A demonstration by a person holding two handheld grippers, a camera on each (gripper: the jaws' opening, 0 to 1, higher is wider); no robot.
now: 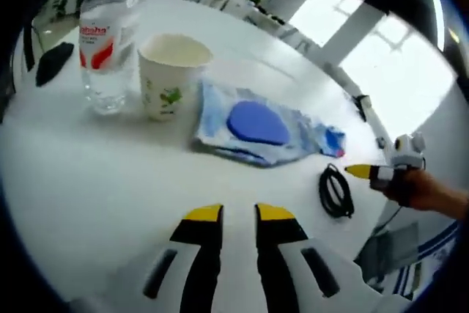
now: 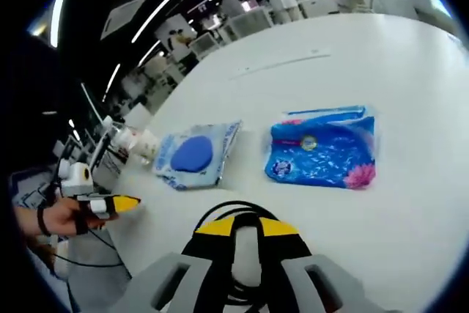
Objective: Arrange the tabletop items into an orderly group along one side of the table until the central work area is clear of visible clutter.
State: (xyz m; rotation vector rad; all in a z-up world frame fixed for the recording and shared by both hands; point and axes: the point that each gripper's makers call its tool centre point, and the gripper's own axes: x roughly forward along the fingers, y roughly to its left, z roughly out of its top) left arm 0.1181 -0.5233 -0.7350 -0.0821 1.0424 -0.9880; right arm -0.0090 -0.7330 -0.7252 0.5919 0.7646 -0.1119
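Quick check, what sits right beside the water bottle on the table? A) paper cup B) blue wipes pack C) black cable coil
A: in the left gripper view the paper cup stands right next to the water bottle, while the black cable coil lies far off.

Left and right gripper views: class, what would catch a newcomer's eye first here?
Likely the bright blue tissue pack lying flat on the white table, with a paler wipes pack with a blue oval lid beside it. In the left gripper view, a paper cup stands next to a clear water bottle.
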